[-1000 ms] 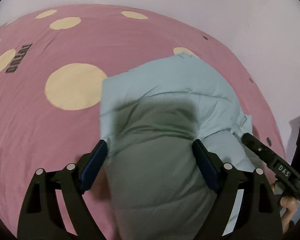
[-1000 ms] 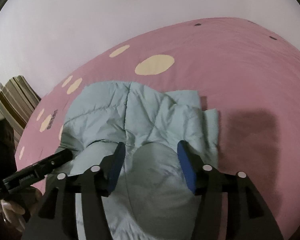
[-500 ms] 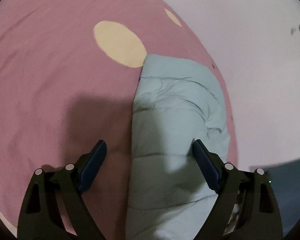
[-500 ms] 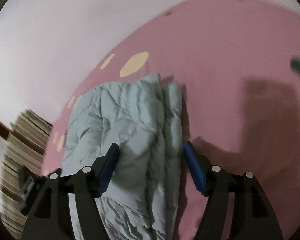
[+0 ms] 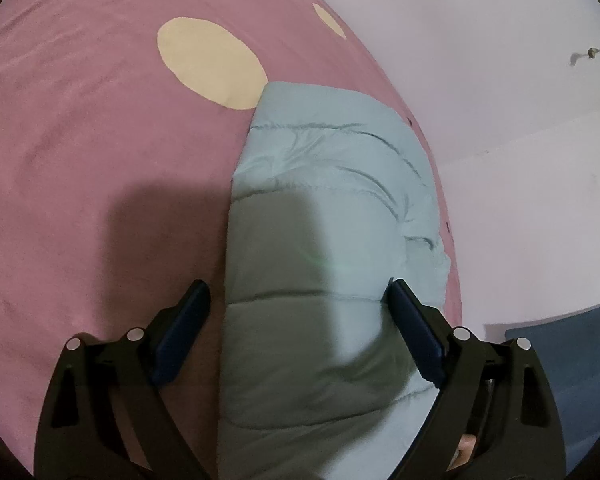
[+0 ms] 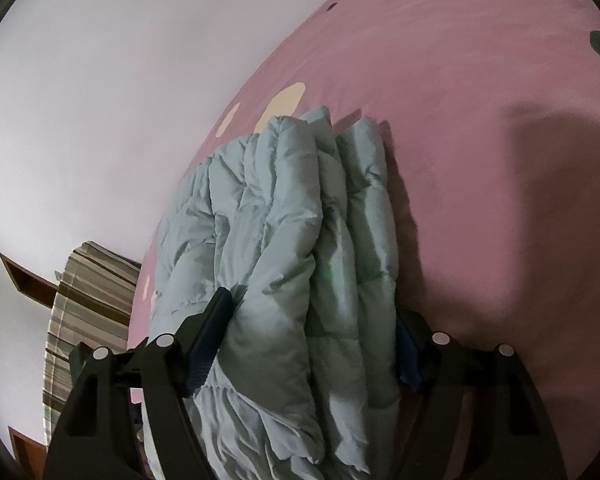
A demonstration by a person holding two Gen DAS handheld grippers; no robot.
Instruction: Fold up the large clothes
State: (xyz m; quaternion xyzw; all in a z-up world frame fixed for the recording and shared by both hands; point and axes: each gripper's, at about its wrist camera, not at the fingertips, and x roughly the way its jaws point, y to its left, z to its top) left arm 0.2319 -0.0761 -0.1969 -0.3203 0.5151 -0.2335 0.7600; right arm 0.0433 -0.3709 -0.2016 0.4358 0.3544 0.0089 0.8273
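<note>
A pale blue quilted jacket (image 5: 332, 184) lies folded into a long thick bundle on a pink bed cover (image 5: 80, 140) with cream dots. My left gripper (image 5: 296, 284) is open wide and straddles the bundle's near end; its left pad (image 5: 188, 316) stands clear of the cloth and its right pad (image 5: 408, 320) is at the jacket's edge. In the right wrist view the jacket (image 6: 284, 200) is stacked in puffy layers on the pink cover (image 6: 480, 120). My right gripper (image 6: 312, 304) has its jaws opening, with the layers filling the gap and bulging over both fingers.
A pale wall (image 5: 500, 60) runs close behind the bed's far edge. A striped cushion or cloth (image 6: 88, 300) and a brown wooden frame (image 6: 24, 280) are at the left of the right wrist view. A dark blue surface (image 5: 560, 340) lies beyond the bed at lower right.
Both views have rolled and dropped closer to the jacket. The right jaws have widened around the folded layers. The other gripper no longer shows in either view.
</note>
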